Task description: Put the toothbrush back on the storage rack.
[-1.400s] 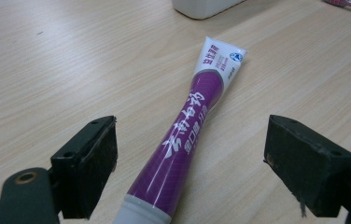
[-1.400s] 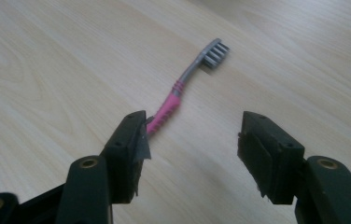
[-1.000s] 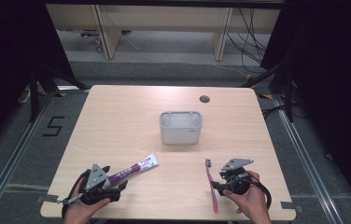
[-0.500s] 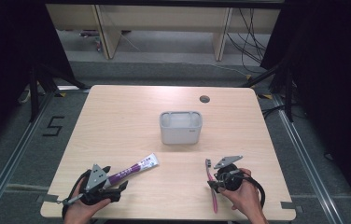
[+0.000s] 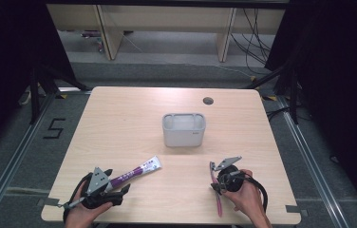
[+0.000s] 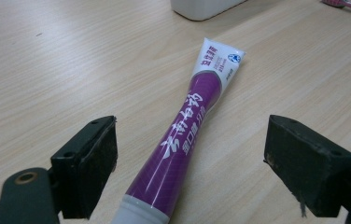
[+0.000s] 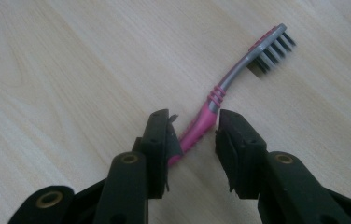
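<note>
High view: The left tongs (image 5: 119, 190) rest low on the near left part of the table (image 5: 119, 118), held in the person's left hand (image 5: 84, 211). A purple toothpaste tube (image 5: 136, 172) lies flat on the table, its white crimped end pointing toward the middle, its cap end at the left tongs. The right tongs (image 5: 214, 183) sit at the near right, held in the right hand (image 5: 248, 199), over a pink toothbrush (image 5: 216, 202) that lies flat on the table. A grey holder cup (image 5: 183, 129) stands upright at mid-table, well apart from both.

Left gripper view: The left tongs (image 6: 190, 163) stand wide open. The toothpaste tube (image 6: 183, 135) lies between the jaws, touched by neither pad.

Right gripper view: The right tongs (image 7: 194, 140) have just been closing. The pink handle of the toothbrush (image 7: 220, 93) lies between the jaws; the left pad touches it, and a gap remains at the right pad. The bristle head lies beyond the jaws, on the table.
</note>
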{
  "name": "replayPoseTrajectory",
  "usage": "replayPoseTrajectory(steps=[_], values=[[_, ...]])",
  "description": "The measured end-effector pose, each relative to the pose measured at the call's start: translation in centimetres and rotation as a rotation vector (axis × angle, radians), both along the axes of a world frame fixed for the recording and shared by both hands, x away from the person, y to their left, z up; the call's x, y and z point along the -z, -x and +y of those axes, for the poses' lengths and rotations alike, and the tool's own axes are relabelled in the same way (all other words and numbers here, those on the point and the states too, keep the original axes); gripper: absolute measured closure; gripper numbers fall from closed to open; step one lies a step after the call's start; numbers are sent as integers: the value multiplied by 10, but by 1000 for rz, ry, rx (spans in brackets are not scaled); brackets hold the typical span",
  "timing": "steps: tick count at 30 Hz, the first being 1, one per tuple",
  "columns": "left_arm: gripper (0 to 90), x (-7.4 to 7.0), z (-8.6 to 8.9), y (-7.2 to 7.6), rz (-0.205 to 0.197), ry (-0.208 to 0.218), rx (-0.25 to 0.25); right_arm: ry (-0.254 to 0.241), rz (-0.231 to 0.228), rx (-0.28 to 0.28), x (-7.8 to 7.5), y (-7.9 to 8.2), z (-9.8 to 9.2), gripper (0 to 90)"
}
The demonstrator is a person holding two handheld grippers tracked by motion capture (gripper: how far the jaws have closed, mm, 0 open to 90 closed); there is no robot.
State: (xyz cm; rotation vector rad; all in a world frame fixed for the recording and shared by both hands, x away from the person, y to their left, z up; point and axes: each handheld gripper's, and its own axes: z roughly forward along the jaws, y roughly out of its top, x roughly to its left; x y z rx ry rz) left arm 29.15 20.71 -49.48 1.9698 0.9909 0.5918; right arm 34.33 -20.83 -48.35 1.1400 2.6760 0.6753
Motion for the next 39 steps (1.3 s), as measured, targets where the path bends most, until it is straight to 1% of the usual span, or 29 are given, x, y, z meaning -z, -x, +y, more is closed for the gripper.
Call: replayPoseTrajectory(steps=[2, 3, 4, 5, 6, 7, 8, 9, 11, 12, 13, 15, 16, 17, 20, 23, 25, 26, 27, 28, 29, 31, 32, 33, 34, 35, 36, 38, 39], values=[[170, 0, 0, 0, -3, 6, -1, 9, -12, -19, 1, -2, -1, 650], [170, 0, 0, 0, -3, 6, -1, 9, -12, -19, 1, -2, -1, 650], [170, 0, 0, 0, -3, 6, 1, 7, 4, -13, 1, -2, 0, 657], [170, 0, 0, 0, -1, 6, 1, 18, 0, -8, 2, -3, -1, 663], [170, 0, 0, 0, -3, 6, 1, 19, 13, -11, 1, -2, 0, 686], [170, 0, 0, 0, -3, 6, 1, 19, 13, -11, 1, -2, 0, 686], [170, 0, 0, 0, -3, 7, 1, 19, 17, -14, 2, -3, -1, 695], [170, 0, 0, 0, -4, 8, 0, 15, 19, -37, 2, -4, -1, 709], [170, 0, 0, 0, -4, 6, 1, 32, 27, -48, 1, -4, -2, 732], [170, 0, 0, 0, -4, 6, 1, 32, 27, -48, 1, -4, -2, 732], [170, 0, 0, 0, -4, 5, 1, 41, 24, -67, 1, -5, -2, 753], [170, 0, 0, 0, -4, 7, 0, 61, 39, -49, 1, -5, 0, 769], [170, 0, 0, 0, -4, 7, 0, 61, 31, -84, 0, -5, -1, 779], [170, 0, 0, 0, -3, 6, 1, 63, 44, -96, 0, -5, -1, 782], [170, 0, 0, 0, -2, 4, 2, 101, 46, -114, -2, -6, 1, 794], [170, 0, 0, 0, -6, 5, 2, 135, 60, -138, -4, -6, 4, 802], [170, 0, 0, 0, -4, 7, 1, 146, 75, -150, -4, -7, 7, 806], [170, 0, 0, 0, -4, 7, 0, 157, 87, -141, -5, -6, 9, 807], [170, 0, 0, 0, -4, 7, 0, 157, 87, -141, -5, -6, 9, 807], [170, 0, 0, 0, -7, 6, 2, 186, 88, -161, -6, -6, 12, 809], [170, 0, 0, 0, -7, 6, 2, 204, 80, -178, -6, -6, 13, 809], [170, 0, 0, 0, -7, 2, 1, 236, 75, -193, -7, -6, 16, 810], [170, 0, 0, 0, -9, 4, 2, 251, 79, -181, -7, -4, 18, 809], [170, 0, 0, 0, -9, 4, 2, 251, 79, -181, -7, -4, 18, 809], [170, 1, -1, 0, -11, 13, 1, 285, 74, -223, -7, -4, 20, 810], [170, 1, -1, 0, -13, 13, 1, 294, 75, -220, -8, -4, 21, 810], [170, 1, -1, 0, -13, 16, 0, 304, 78, -231, -8, -4, 21, 810], [170, 1, -1, 0, -12, 12, 2, 324, 84, -234, -8, -4, 23, 810], [170, 1, -1, 0, -12, 12, 2, 324, 84, -234, -8, -4, 23, 810]])
